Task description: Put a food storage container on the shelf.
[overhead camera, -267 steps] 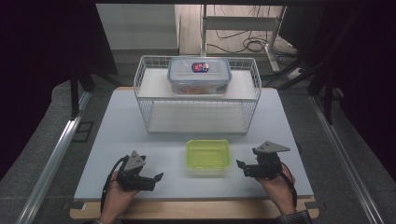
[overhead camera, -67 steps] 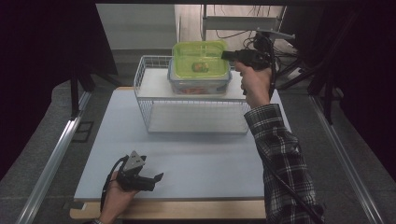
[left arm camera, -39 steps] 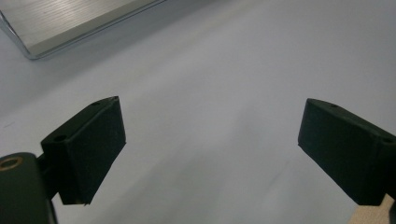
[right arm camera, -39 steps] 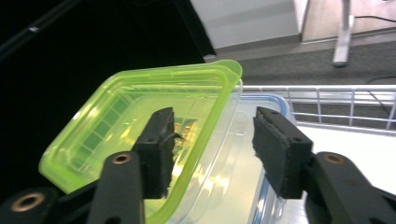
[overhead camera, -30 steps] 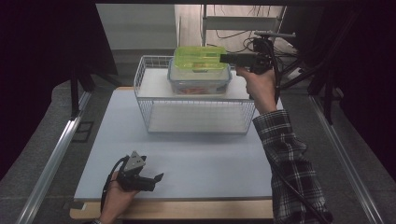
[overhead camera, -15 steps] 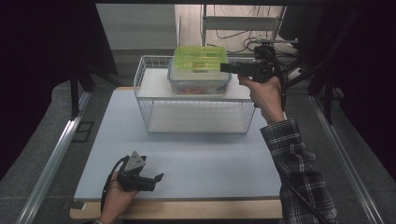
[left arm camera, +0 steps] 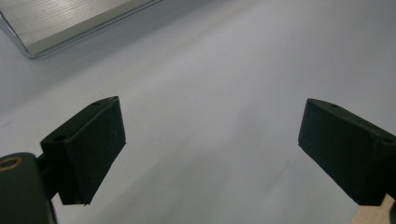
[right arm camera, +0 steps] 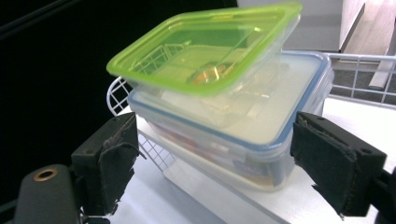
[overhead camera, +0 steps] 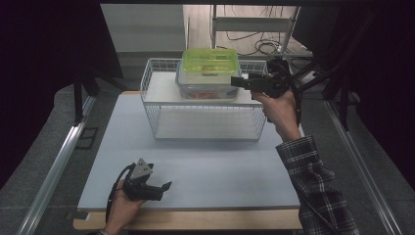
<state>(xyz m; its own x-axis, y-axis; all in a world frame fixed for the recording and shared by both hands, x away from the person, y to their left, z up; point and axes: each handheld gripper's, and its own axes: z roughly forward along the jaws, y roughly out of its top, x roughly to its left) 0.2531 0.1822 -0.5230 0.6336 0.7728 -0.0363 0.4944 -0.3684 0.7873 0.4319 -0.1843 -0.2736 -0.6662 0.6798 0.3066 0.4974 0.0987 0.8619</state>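
- The green-lidded container [overhead camera: 211, 61] is now stacked, slightly tilted, on the blue-rimmed box [overhead camera: 208, 85] atop the wire basket [overhead camera: 205, 115] at the surface's far edge; half a second ago it was still held.
- The right tongs [overhead camera: 237, 81] have been opened and drawn back beside it, arm outstretched.
- The left tongs [overhead camera: 167, 186] are kept open, resting at the near-left corner.

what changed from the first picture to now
The green-lidded container went from the front of the table up onto the blue-rimmed container on the wire rack, carried there by the right gripper. That gripper has since let go and drawn back to the right, its jaws open. The left gripper stayed open at the near edge of the table; the rack and the lower container did not move.
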